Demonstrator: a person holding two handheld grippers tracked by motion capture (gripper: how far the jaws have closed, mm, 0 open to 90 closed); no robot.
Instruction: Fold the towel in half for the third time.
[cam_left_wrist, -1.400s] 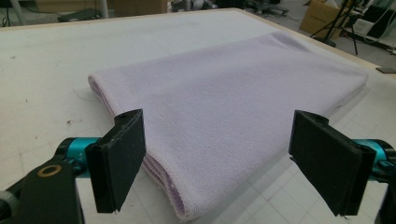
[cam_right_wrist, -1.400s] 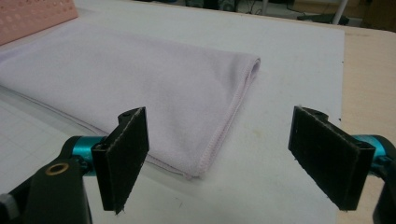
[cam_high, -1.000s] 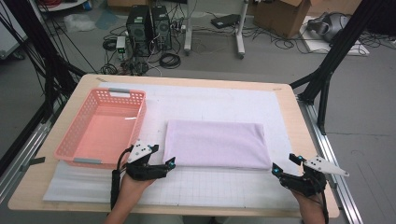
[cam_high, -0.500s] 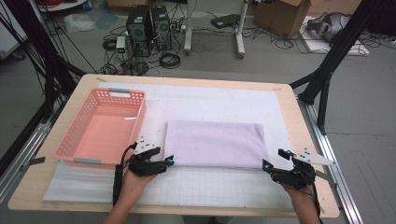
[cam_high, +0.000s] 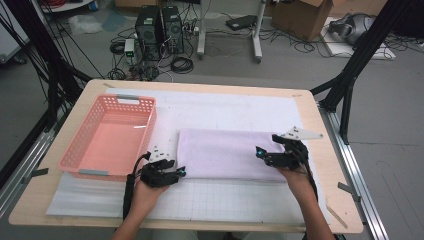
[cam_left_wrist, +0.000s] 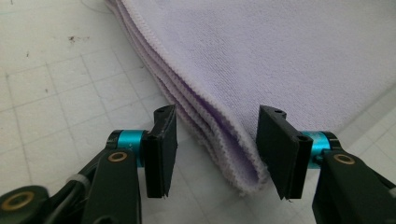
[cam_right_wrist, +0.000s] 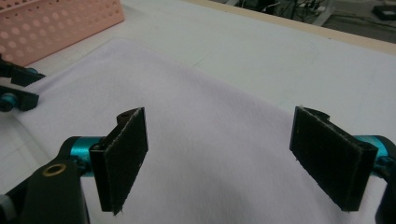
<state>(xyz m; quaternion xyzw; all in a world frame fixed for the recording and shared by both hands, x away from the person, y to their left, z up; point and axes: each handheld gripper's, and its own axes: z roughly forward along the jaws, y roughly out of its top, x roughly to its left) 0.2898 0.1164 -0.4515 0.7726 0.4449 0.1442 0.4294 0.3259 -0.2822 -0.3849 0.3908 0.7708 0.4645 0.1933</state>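
Note:
A folded lilac towel (cam_high: 225, 152) lies flat on the white grid mat, right of the pink basket (cam_high: 67, 165). My left gripper (cam_high: 181, 171) sits at the towel's near left corner. In the left gripper view that layered corner (cam_left_wrist: 219, 140) lies between the jaws of the left gripper (cam_left_wrist: 219, 154), which have just been closing. One pad (cam_left_wrist: 161, 149) still stands clear of the cloth. My right gripper (cam_high: 260, 152) hovers over the towel's right end. In the right gripper view its jaws (cam_right_wrist: 224, 158) stand wide open above the towel (cam_right_wrist: 210, 126), holding nothing.
The pink basket (cam_right_wrist: 56, 23) holds nothing and stands at the mat's left side. The wooden table edge (cam_high: 200, 222) runs along the front. Black frame poles (cam_high: 350, 80), computers and cables lie on the floor beyond the table.
My right gripper has moved left from the table's near right corner onto the towel's right end. The left gripper stayed at the near left corner and its jaws narrowed around it.

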